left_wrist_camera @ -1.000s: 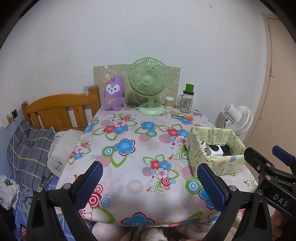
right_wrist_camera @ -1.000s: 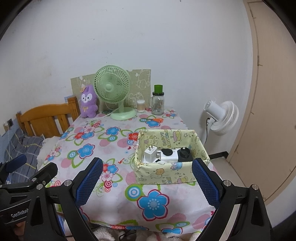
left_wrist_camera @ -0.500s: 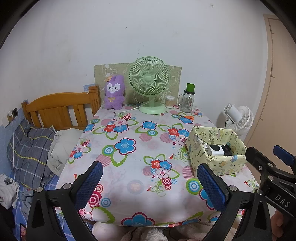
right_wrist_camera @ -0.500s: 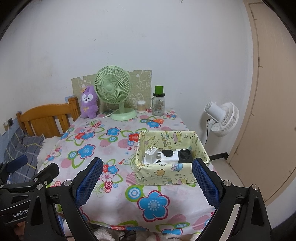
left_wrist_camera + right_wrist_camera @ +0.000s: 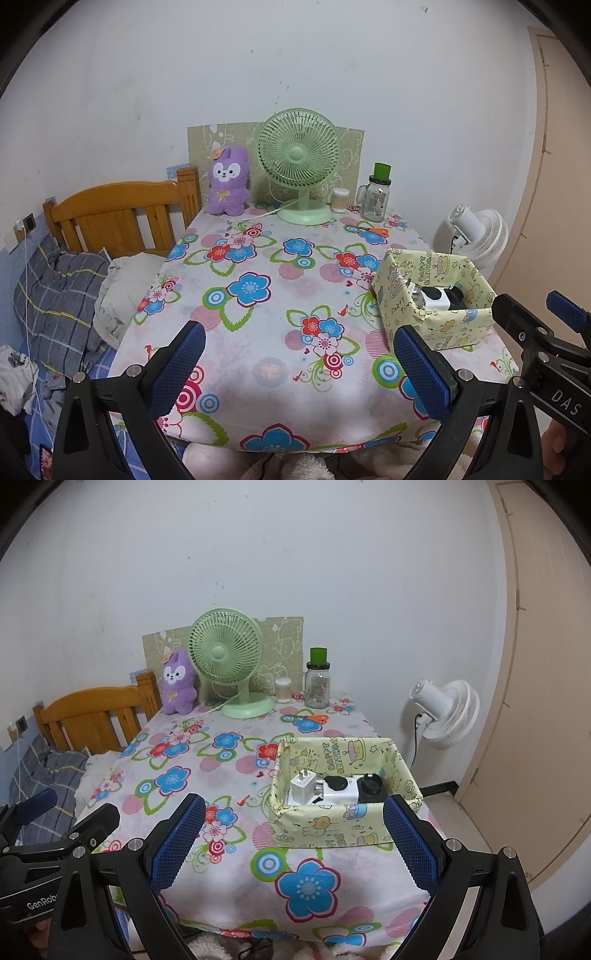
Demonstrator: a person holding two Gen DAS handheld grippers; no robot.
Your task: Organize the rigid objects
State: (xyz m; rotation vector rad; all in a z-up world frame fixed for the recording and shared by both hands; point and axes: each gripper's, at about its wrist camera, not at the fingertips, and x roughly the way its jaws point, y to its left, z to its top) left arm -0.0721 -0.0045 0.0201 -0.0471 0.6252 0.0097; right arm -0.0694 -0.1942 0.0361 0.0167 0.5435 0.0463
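My left gripper (image 5: 295, 365) and right gripper (image 5: 291, 834) are both spread and empty; reaching into the paper box (image 5: 345, 825) for the chargers (image 5: 323, 788), I risk crushing its thin wall

White letters "DAS" stand on the black body of the right gripper (image 5: 561, 373) where it shows at the lower right of the left wrist view. In the right wrist view, the left gripper (image 5: 40, 878) carries "GenRob" in white on its black body (the word runs off behind the near finger). The yellow paper-wrapped box (image 5: 332, 829) bears "HAPPY BIRTHDAY" printed on its inner back wall, and partial, upside-down lettering of the same pattern shows on its front wall. The jar's label is too small to read.
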